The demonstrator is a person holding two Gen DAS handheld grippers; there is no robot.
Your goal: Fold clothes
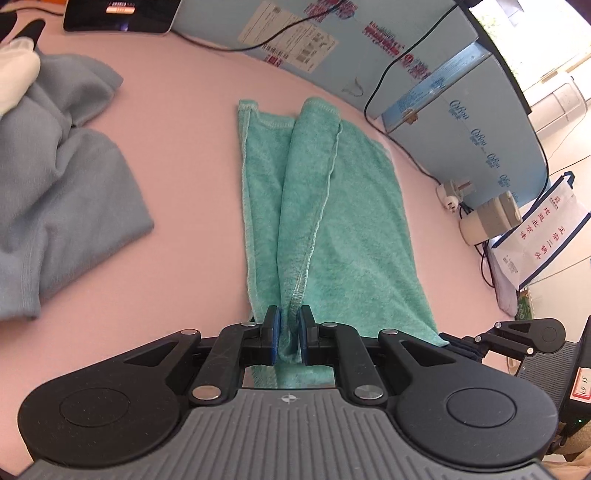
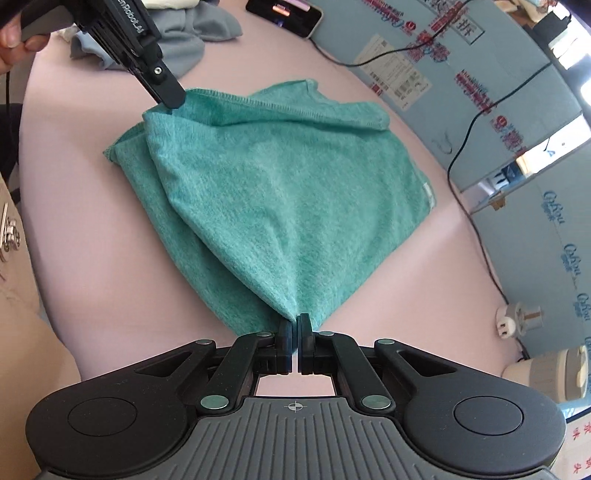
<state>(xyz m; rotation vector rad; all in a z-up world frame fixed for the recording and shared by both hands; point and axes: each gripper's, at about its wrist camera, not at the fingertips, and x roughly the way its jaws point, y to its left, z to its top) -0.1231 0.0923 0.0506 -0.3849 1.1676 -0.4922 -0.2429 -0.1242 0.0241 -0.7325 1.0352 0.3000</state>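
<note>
Both grippers have a corner of the teal towel (image 2: 280, 177), and that looks deliberate: pinching two neighbouring corners lets the person carry one edge across the rest of the cloth, so I take this as the start of a fold.

The right gripper (image 2: 297, 325) sits at the bottom centre of the right wrist view, its jaws pressed together on a bunched tip of the towel, the fabric fanning away from it toward the upper part of the frame. The left gripper (image 1: 290, 325) is clamped on a hemmed corner at the bottom centre of its own view; the same tool appears at the upper left of the right wrist view, biting the far corner. The towel itself lies in the middle of the pink table (image 1: 177, 258), already doubled, with layered edges showing.

Counted: two grippers, one teal towel. One heap of grey-blue garments (image 1: 55, 177) waits at the left of the left wrist view, probably next in line; how many pieces it holds I cannot tell. One phone (image 2: 284, 14) lies at the top edge, and light-blue cartons (image 1: 461, 122) line the right.
</note>
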